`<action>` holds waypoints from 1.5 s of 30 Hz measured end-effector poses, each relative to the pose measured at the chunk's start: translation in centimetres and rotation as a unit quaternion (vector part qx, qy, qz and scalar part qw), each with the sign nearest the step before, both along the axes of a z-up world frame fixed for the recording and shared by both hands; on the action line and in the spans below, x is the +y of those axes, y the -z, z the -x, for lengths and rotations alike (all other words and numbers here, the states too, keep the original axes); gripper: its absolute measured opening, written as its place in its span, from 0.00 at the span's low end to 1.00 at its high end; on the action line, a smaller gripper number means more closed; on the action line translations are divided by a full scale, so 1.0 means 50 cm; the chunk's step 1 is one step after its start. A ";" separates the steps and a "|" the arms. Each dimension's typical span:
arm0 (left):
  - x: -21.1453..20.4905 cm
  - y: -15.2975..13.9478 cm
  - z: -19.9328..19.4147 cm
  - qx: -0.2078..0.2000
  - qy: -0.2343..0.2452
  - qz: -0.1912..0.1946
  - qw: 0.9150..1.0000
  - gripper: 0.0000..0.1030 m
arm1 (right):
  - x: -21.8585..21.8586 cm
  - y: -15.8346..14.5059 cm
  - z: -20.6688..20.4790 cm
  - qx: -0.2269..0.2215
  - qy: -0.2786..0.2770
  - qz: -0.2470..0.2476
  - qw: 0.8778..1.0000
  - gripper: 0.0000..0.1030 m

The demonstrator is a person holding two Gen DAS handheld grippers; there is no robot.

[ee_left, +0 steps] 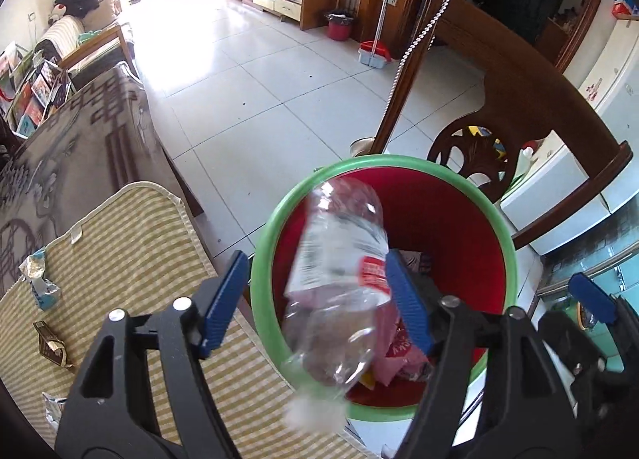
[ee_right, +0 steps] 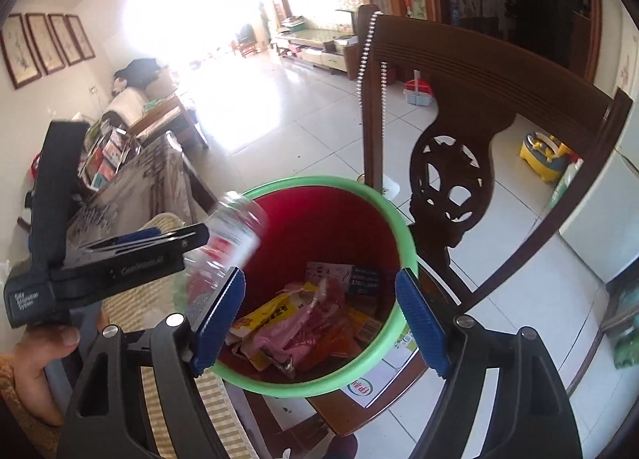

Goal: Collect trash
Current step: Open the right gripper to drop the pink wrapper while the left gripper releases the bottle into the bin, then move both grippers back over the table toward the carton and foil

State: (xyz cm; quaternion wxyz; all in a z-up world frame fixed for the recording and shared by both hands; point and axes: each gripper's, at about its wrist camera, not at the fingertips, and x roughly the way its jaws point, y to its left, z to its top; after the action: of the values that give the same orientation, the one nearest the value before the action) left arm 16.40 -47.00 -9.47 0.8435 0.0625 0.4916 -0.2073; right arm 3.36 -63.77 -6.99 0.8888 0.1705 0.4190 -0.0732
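Currently the left gripper (ee_left: 315, 301), jaws apart, drops a clear bottle (ee_left: 339, 279) over the red bin (ee_left: 471, 227); it could clip the rim and bounce out; the right gripper's (ee_right: 319, 321) jaws hang open, empty.

A clear, crumpled plastic bottle (ee_left: 339, 279) with a red-and-white label was seen tilted and blurred above the mouth of the red bin (ee_left: 451, 219), which was edged by a green rim. Wrappers (ee_right: 303, 319) in yellow, pink and orange were heaped on the bin's floor. More scraps (ee_left: 40, 279) were left beside the bin on a striped mat.
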 end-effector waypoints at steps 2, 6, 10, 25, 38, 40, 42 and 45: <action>0.003 -0.009 0.007 -0.002 0.007 0.007 1.000 0.68 | -0.006 -0.003 0.004 -0.002 0.012 -0.003 1.000 0.73; 0.014 -0.030 0.019 -0.012 0.017 0.016 1.000 0.70 | 0.002 -0.010 0.011 -0.005 0.022 -0.003 1.000 0.73; 0.043 -0.054 0.034 -0.021 0.019 0.025 0.999 0.70 | 0.030 -0.018 0.014 -0.008 0.019 0.001 1.000 0.73; 0.327 -0.102 0.074 -0.040 -0.052 0.065 0.996 0.76 | 0.266 -0.040 -0.027 -0.010 -0.054 0.015 0.998 0.74; 0.781 -0.010 0.143 0.008 -0.222 0.033 0.975 0.76 | 0.609 0.017 -0.056 0.045 -0.178 -0.005 0.983 0.74; 0.834 0.005 0.157 0.018 -0.244 0.028 0.969 0.76 | 0.659 0.036 -0.060 0.059 -0.201 -0.019 0.978 0.74; 0.875 0.017 0.169 0.027 -0.261 0.028 0.965 0.76 | 0.705 0.060 -0.063 0.075 -0.220 -0.030 0.972 0.74; 0.915 0.033 0.189 0.035 -0.273 0.028 0.961 0.76 | 0.761 0.098 -0.063 0.104 -0.245 -0.042 0.963 0.72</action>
State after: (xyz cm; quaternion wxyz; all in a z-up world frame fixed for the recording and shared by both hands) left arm 6.96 -1.24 -11.11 0.8518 -0.1048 0.5130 0.0155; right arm 6.53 -25.74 -11.88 0.8231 0.0916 0.5407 0.1475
